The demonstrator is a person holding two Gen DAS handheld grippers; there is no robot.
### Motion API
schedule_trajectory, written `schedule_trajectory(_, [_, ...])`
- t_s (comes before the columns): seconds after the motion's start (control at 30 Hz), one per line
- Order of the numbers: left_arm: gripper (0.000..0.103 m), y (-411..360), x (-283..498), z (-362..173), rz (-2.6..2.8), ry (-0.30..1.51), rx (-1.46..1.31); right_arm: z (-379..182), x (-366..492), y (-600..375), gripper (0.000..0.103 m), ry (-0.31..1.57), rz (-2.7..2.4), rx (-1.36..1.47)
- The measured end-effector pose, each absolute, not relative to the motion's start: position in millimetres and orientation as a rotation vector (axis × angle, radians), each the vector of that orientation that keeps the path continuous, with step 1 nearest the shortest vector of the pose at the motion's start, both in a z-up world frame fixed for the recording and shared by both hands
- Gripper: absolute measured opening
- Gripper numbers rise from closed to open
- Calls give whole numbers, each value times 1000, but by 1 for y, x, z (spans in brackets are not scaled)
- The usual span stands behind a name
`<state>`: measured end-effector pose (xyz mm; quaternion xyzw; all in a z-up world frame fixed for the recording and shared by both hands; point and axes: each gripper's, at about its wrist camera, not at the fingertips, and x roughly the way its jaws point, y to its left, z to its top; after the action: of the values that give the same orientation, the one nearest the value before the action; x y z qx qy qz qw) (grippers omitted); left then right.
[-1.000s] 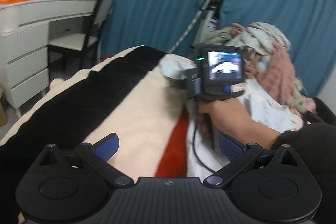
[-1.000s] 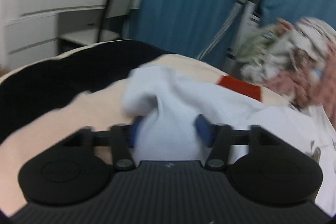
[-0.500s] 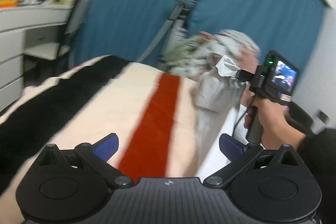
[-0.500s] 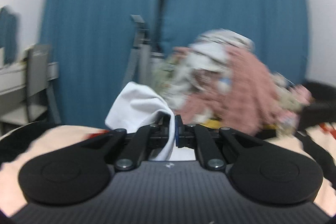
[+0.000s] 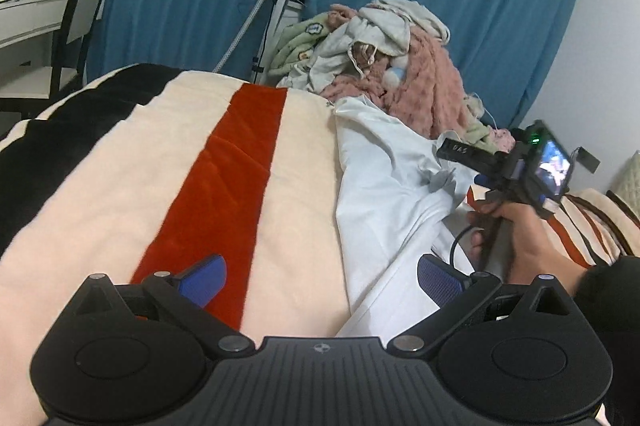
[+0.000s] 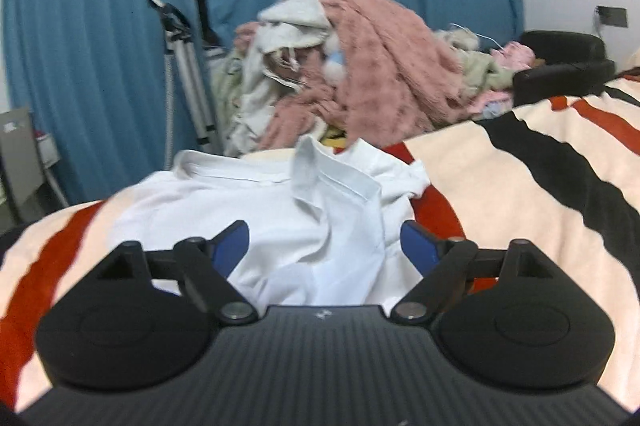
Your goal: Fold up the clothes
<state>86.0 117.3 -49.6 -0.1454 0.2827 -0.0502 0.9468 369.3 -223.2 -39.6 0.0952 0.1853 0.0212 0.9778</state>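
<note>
You are at the very start: 1 white shirt (image 6: 280, 222) lies rumpled and unfolded on the striped blanket (image 5: 120, 166), close to its far edge, just in front of the heap of unsorted clothes (image 5: 392, 66). No fold shows yet, and the collar (image 6: 336, 174) stands up crooked. Your left gripper (image 5: 320, 278) hangs over the blanket with jaws spread and nothing between them. Your right gripper (image 6: 324, 242) is spread too, over the shirt without pinching it. The shirt probably needs flattening first.
</note>
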Motion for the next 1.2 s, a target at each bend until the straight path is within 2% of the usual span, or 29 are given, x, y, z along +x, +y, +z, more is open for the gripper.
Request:
schedule_trajectory(0.27, [103, 111, 78, -40, -128, 553, -270, 13, 278, -235, 84, 338, 147, 154])
schedule_trajectory(0.57, [103, 100, 51, -27, -152, 594, -243, 61, 100, -245, 84, 319, 207, 176])
schedule_trajectory(0.77, [102, 95, 30, -24, -168, 638, -241, 45, -4, -254, 84, 324, 173, 155])
schedule_trajectory(0.93, [102, 113, 26, -29, -97, 706, -324, 20, -34, -281, 84, 427, 113, 281])
schedule_trajectory(1.2, [91, 149, 25, -55, 113, 882, -453, 15, -30, -291, 84, 465, 125, 378])
